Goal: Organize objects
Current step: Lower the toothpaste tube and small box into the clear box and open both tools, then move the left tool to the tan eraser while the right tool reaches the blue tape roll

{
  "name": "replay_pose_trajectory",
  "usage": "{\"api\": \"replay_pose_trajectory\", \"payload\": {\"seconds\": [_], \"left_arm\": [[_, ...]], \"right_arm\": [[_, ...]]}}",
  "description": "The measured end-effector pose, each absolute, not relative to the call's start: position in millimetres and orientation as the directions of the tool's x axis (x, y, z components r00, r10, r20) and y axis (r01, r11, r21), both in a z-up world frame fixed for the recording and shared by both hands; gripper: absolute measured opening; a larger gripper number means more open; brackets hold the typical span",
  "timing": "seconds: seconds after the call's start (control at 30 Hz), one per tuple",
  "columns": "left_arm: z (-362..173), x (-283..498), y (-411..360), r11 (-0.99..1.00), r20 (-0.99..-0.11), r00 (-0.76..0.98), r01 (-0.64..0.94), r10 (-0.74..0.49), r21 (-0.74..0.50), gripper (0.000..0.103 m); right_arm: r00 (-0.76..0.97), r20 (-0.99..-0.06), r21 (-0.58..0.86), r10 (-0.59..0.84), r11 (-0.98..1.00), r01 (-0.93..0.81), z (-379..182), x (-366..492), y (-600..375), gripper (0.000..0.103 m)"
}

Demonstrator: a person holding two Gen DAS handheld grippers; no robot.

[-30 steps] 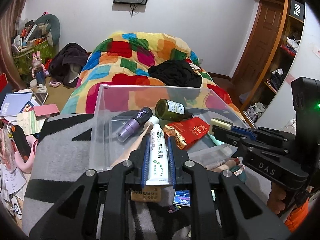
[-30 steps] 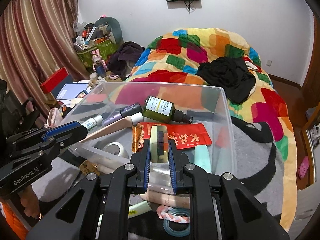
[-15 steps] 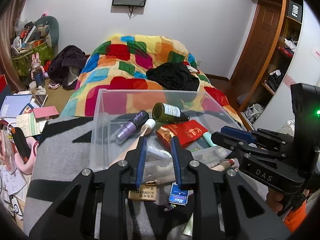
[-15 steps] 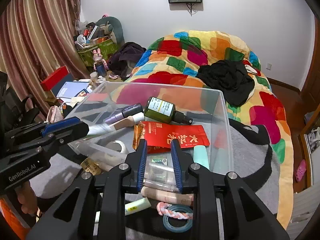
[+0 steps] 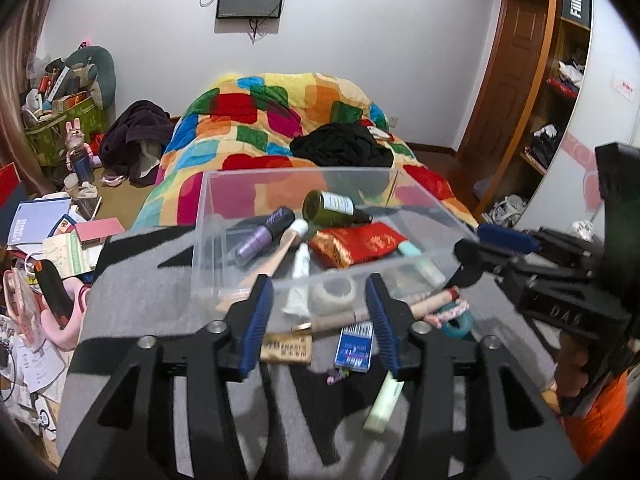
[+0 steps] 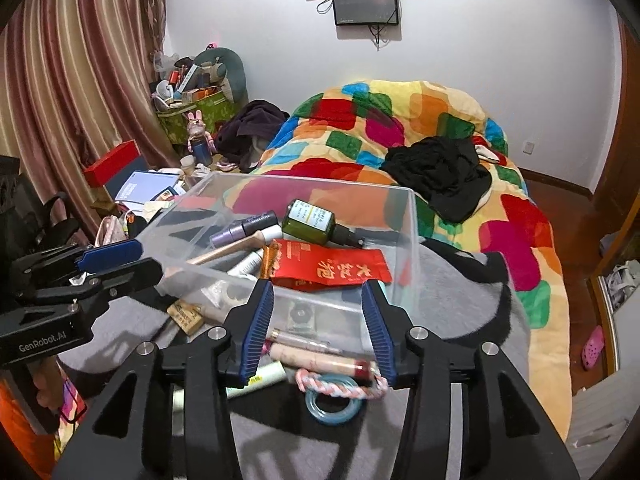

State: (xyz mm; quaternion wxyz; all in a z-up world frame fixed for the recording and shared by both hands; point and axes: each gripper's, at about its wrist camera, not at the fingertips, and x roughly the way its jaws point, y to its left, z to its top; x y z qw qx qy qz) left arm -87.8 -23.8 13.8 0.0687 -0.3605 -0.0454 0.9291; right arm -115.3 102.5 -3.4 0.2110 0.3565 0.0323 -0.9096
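Grey blanket point(image 5: 152, 280) with black patterning covers the work surface; clear bin point(image 5: 208, 232) sits on it. Inside the bin: green bottle point(image 6: 308, 220), red packet point(image 6: 332, 266), purple tube point(image 5: 260, 236), white tube point(image 5: 300, 276), tape roll point(image 5: 334, 292). Loose on the blanket before the bin: eraser point(image 5: 286, 348), blue box point(image 5: 354, 346), blue ring point(image 6: 332, 400). Left gripper point(image 5: 320, 320) and right gripper point(image 6: 318, 328) both opening, nothing held. Behind: patchwork quilt point(image 6: 400, 128), wall screen point(image 6: 366, 4), curtain point(image 6: 60, 80).
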Motion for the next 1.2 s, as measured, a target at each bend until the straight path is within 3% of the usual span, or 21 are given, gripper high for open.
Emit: {"api": "replay_pose_trajectory", "payload": {"seconds": [0.23, 0.53, 1.0, 1.2], "left_arm": [[-7.4, -76.6, -28.1, -0.991, -0.713, -0.687, -0.085, 0.136, -0.107, 0.062], [-49.1, -90.9, -37.7, -0.991, -0.813, -0.568, -0.05, 0.13, -0.123, 0.062], [-60.5, -110.1, -29.9, -0.995, -0.83, -0.548, -0.033, 0.099, -0.097, 0.062], [-60.4, -107.5, -34.8, -0.994, -0.816, -0.568, -0.027, 0.105, -0.109, 0.043]], "right_arm": [[-0.651, -0.682, 0.072, -0.333, -0.916, 0.394, -12.8, -102.3, 118.8, 0.052], [-0.57, -0.761, 0.088, -0.311, -0.919, 0.384, -52.4, -97.0, 127.7, 0.054], [-0.51, -0.792, 0.129, -0.335, -0.909, 0.396, -73.8, -94.3, 121.5, 0.054], [-0.52, -0.795, 0.099, -0.312, -0.913, 0.396, -79.2, -96.8, 112.0, 0.036]]}}
